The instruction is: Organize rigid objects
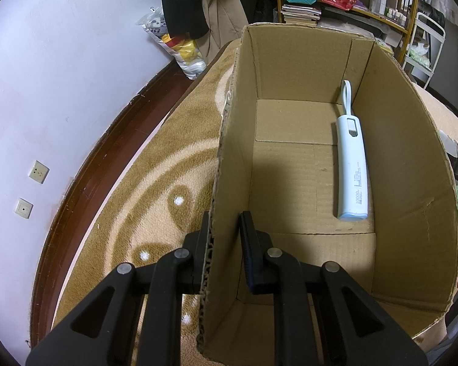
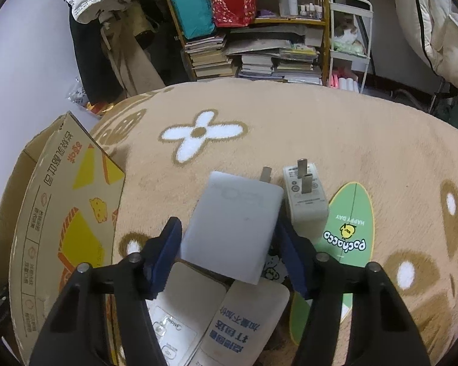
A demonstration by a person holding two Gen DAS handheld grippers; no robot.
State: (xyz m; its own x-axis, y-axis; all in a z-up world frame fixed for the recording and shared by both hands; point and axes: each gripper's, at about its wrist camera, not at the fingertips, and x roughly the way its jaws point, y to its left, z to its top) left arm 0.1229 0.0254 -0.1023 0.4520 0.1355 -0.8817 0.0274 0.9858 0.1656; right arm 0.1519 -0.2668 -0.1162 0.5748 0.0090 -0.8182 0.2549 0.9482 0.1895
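A: How is the left gripper (image 1: pixel 226 235) placed?

B: Its fingers (image 1: pixel 248 244) are seen clamped on the near left wall of the open cardboard box (image 1: pixel 412 183), one finger outside, one inside. The box is stood on a tan patterned blanket (image 1: pixel 155 189).

A: What is found in the box?

B: A pale blue power bank (image 1: pixel 352 170) is laid flat on the box floor, close along the right wall, with its white loop strap toward the far corner.

A: And the right gripper (image 2: pixel 229 245)?

B: Its fingers (image 2: pixel 165 253) are set on either side of a grey-white charger block (image 2: pixel 233 224). Whether the pads are pressed on it cannot be told; a sliver of gap seems visible at the left side. The block's plug prongs are pointed away from the camera.

A: What is seen near it?

B: A second white plug adapter (image 2: pixel 307 198) is stood just beside it on the right, prongs up. A green oval card (image 2: pixel 348 231) lies under and beyond that adapter, and white printed packets (image 2: pixel 247 320) are seen beneath the fingers.
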